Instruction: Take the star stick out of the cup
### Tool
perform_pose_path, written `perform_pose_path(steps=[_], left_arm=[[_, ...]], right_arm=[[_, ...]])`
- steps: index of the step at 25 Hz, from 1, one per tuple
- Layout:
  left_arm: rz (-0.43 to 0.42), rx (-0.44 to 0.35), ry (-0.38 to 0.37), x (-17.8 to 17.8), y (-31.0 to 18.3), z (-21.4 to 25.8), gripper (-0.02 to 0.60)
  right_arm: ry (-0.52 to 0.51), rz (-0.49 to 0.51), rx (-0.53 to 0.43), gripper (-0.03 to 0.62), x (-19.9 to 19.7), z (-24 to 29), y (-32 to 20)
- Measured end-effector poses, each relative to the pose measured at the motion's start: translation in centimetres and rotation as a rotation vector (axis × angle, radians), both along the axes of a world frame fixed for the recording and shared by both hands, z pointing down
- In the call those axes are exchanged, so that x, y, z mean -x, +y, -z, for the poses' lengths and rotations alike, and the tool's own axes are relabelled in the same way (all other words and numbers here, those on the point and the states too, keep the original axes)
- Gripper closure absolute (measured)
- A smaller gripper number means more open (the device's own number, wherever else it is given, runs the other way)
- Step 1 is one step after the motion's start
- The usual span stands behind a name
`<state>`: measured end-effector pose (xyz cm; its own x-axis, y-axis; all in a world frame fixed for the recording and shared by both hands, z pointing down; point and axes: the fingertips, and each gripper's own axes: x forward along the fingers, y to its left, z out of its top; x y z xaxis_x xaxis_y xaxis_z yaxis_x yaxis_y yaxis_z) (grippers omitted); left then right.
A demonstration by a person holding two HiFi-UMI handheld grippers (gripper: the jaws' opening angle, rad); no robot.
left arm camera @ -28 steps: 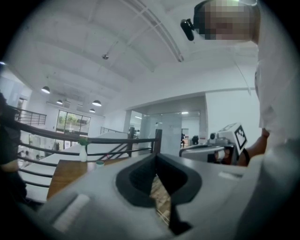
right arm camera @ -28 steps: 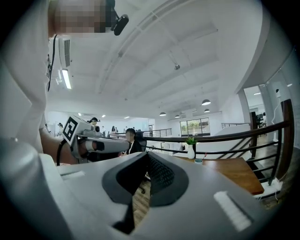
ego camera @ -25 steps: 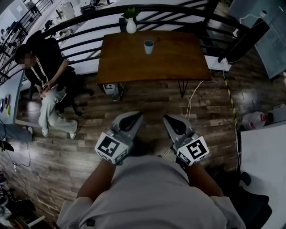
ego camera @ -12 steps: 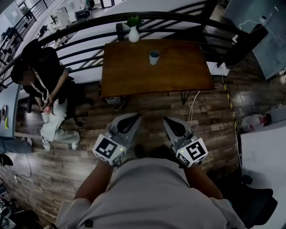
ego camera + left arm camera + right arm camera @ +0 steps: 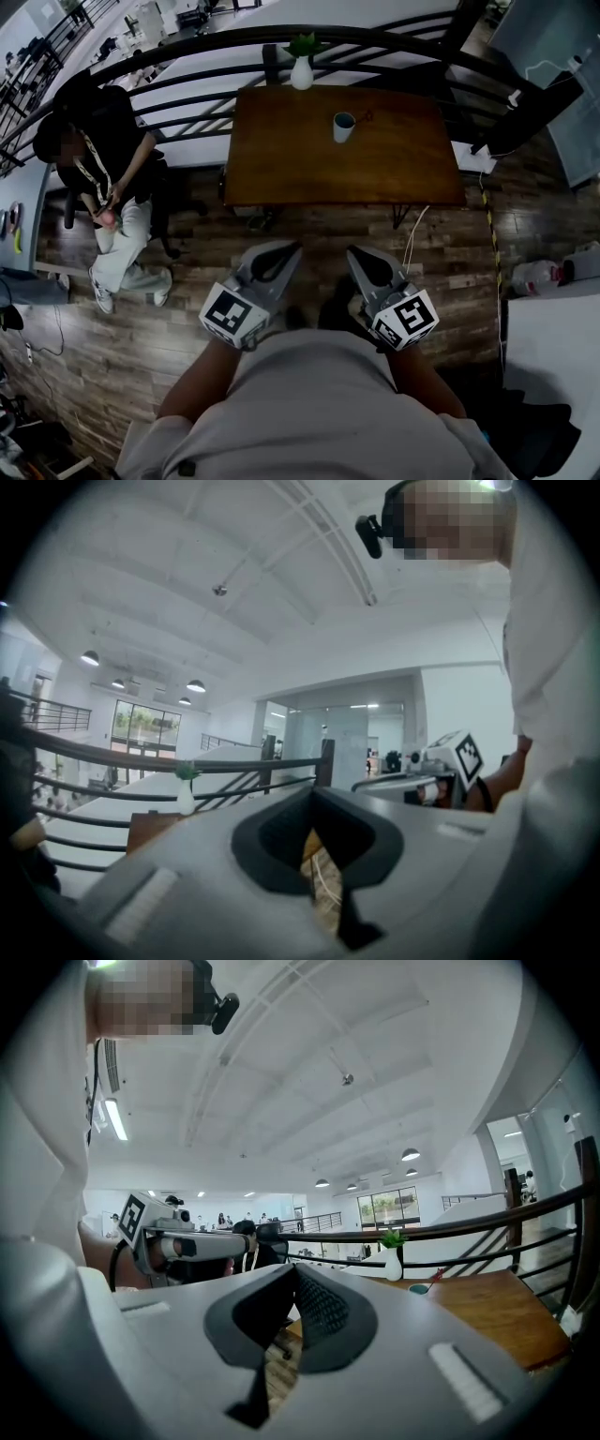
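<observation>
Head view: cup (image 5: 344, 127) upright on far table (image 5: 281, 159), right of vase (image 5: 302, 71); star stick (image 5: 361, 116) probably leaning from it, too small to confirm. Left gripper (image 5: 284, 251) and right gripper (image 5: 362, 255) near, well apart from table.

Left gripper view: jaws together, nothing between.

Right gripper view: jaws together, empty.

Task not begun; approach, grasp, lift all remaining.
</observation>
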<state>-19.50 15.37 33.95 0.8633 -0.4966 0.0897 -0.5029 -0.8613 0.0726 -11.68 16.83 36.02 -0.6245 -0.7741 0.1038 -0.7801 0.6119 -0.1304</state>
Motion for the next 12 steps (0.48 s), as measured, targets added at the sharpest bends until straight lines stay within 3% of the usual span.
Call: perform_pose_path(steps=[6,12], left_arm=[[0.042,0.006,-0.007,-0.5,-2.8,0.1,0.578],[0.077,0.019,-0.011,-4.4,-7.4,0.1,0.578]], right_arm=[[-0.005,0.041,0.004,0.586,-0.8,-0.1,-3.0],[-0.010,0.070,0.004,0.586,-4.8,-0.2,-8.1]])
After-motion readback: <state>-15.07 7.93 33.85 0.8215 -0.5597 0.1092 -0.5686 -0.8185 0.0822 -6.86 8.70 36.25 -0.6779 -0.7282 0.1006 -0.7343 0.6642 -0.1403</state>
